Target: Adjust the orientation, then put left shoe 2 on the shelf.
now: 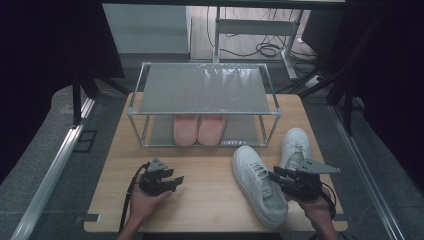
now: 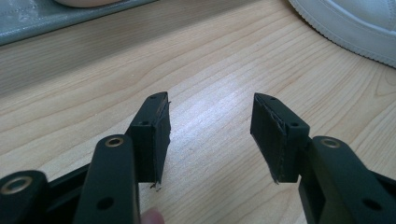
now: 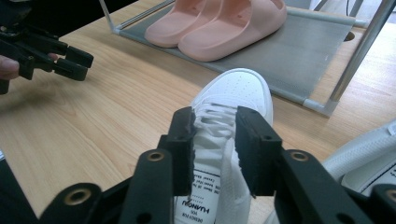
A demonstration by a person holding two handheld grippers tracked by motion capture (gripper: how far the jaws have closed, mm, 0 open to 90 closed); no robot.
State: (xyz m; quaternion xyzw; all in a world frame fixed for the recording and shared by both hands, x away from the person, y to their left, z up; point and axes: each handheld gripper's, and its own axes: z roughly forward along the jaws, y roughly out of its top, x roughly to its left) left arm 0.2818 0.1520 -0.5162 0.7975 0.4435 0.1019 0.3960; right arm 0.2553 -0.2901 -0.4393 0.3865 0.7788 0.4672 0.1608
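Note:
Two white sneakers lie on the wooden table (image 1: 200, 200). The nearer one (image 1: 255, 182) (image 3: 238, 88) points toward the rack, and the other (image 1: 295, 145) (image 3: 364, 149) lies to its right. My right gripper (image 1: 274, 175) (image 3: 215, 112) hovers over the nearer sneaker's opening. Its jaws stand apart on either side of the raised tongue, with the printed label below them, and the pads do not clamp it. My left gripper (image 1: 176, 182) (image 2: 210, 98) rests low over bare wood at the left, open and empty, and it also appears in the right gripper view (image 3: 70, 63).
A two-tier metal shoe rack (image 1: 205, 90) stands at the back of the table. A pair of pink slippers (image 1: 199, 129) (image 3: 219, 23) sits on its lower shelf. A sneaker's sole edge (image 2: 355, 23) appears at the upper right of the left gripper view.

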